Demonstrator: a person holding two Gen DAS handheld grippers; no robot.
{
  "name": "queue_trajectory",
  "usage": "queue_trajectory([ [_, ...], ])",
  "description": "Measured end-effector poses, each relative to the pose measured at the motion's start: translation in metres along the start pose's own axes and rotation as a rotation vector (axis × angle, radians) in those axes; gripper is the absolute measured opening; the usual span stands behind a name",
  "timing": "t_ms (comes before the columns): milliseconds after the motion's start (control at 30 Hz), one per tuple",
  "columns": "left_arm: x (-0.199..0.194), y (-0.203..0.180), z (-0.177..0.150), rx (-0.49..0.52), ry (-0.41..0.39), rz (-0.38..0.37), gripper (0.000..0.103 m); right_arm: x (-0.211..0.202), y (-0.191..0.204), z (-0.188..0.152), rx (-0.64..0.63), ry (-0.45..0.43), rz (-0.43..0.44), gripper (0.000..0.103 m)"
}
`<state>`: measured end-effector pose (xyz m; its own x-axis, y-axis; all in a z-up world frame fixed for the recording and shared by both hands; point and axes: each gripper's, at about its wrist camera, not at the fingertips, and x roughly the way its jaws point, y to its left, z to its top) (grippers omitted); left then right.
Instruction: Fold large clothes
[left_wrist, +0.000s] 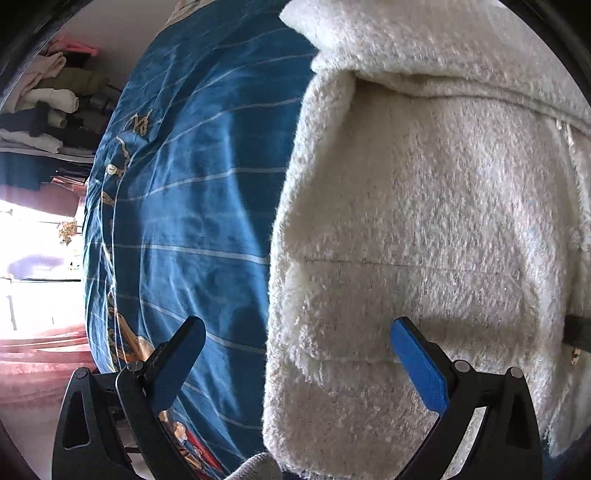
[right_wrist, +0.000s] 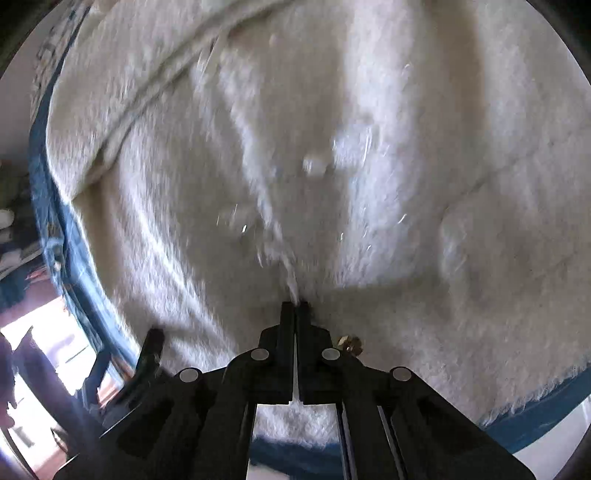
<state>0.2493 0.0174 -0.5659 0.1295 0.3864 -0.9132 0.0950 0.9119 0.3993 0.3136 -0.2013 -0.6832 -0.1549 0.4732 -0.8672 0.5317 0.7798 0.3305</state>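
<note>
A large white fluffy coat (left_wrist: 424, 221) lies on a blue bedspread (left_wrist: 192, 184). In the left wrist view its sleeve edge runs down the middle and its collar sits at the top. My left gripper (left_wrist: 295, 332) is open, its jaws straddling the coat's left edge just above it, holding nothing. In the right wrist view the coat (right_wrist: 332, 166) fills the frame, blurred. My right gripper (right_wrist: 294, 304) is shut on a pinch of the coat's fabric, which is pulled into a ridge toward the jaws. A small gold fastener (right_wrist: 349, 341) shows beside them.
The blue bedspread (right_wrist: 55, 221) has gold patterns and pale stripes. A rack of piled clothes (left_wrist: 48, 103) stands at the far left. A bright window (left_wrist: 33, 266) and pink fabric (left_wrist: 40, 362) lie beyond the bed's edge.
</note>
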Motion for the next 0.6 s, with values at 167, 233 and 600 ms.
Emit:
queue_trajectory([
  [167, -0.038, -0.004, 0.011, -0.028, -0.062, 0.006, 0.103, -0.064, -0.008, 0.031, -0.118, -0.004, -0.021, 0.034],
  [233, -0.06, -0.017, 0.022, -0.046, -0.1, -0.003, 0.103, -0.11, -0.024, 0.049, -0.119, -0.097, -0.079, 0.059],
  [600, -0.06, -0.2, 0.101, 0.004, -0.145, 0.076, 0.103, -0.153, -0.164, 0.169, 0.018, -0.2, -0.166, 0.019],
])
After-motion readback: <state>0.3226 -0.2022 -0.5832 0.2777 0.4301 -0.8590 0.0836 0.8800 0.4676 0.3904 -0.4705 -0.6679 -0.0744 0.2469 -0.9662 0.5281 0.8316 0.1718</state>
